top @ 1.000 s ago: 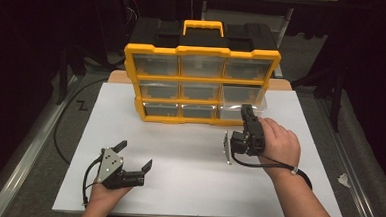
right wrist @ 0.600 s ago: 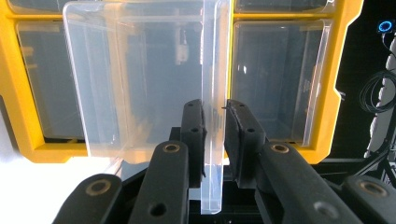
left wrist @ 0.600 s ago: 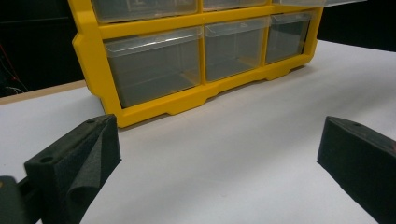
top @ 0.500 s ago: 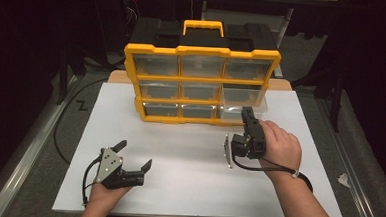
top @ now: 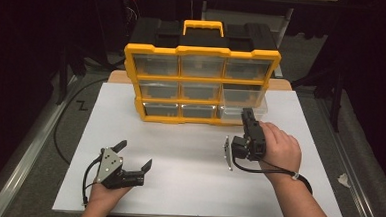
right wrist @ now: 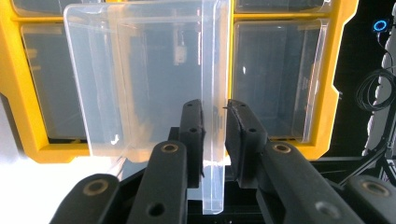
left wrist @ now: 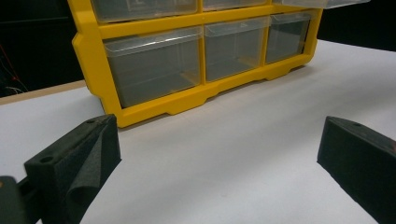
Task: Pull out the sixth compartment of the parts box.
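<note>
A yellow organiser (top: 202,53) with clear drawers stands at the back of the white table top (top: 188,153). Its right drawer in the middle row (top: 254,99) is pulled partway out. My right gripper (top: 246,115) is shut on that drawer's clear front lip (right wrist: 215,70), one pad on each side of it. The jaws have just eased open a little, with the lip still between them. My left gripper (top: 134,154) lies low on the table at the front left, open and holding nothing. In the left gripper view its jaws (left wrist: 219,154) face the organiser's bottom row (left wrist: 205,60).
A black case (top: 205,34) stands behind the organiser. Cables (top: 67,127) trail off the table's left side. Bare white table lies between the two grippers.
</note>
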Demonstrator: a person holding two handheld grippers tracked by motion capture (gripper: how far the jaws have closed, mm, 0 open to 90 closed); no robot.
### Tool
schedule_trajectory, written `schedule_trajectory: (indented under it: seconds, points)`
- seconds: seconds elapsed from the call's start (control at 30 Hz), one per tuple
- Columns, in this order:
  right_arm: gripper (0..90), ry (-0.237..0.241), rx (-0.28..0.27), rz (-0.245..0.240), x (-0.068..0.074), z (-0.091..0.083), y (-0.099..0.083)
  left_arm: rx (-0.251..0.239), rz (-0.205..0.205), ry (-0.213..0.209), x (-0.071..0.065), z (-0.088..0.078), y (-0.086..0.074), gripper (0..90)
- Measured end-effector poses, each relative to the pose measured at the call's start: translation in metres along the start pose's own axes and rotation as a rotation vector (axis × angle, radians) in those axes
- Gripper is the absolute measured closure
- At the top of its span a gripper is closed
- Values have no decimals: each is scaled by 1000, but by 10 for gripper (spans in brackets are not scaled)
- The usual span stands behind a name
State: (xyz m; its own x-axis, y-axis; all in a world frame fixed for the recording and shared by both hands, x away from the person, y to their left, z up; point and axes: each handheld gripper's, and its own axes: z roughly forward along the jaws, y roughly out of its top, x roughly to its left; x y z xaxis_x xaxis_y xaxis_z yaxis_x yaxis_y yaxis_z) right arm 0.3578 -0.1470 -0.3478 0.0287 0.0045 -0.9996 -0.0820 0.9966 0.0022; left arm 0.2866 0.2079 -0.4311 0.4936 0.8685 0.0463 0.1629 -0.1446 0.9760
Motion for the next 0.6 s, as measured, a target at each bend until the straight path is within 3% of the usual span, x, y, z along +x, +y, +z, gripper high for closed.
schedule_trajectory:
  seconds: [0.3,0.43,0.47,0.53,0.6]
  points:
    - [647,37,-8,20,-1,-7,-1,-1,0,-2,0,0,0,2]
    - [618,49,-26,26,4,-15,-2,-1,0,-3,0,0,0,2]
    - [607,58,-23,47,8,-18,-2,-2,0,-3,0,0,0,2]
    - [594,65,-36,17,11,-22,-2,-1,1,-4,0,0,0,2]
    - [585,80,-35,30,18,-25,-2,0,2,-4,0,0,0,2]
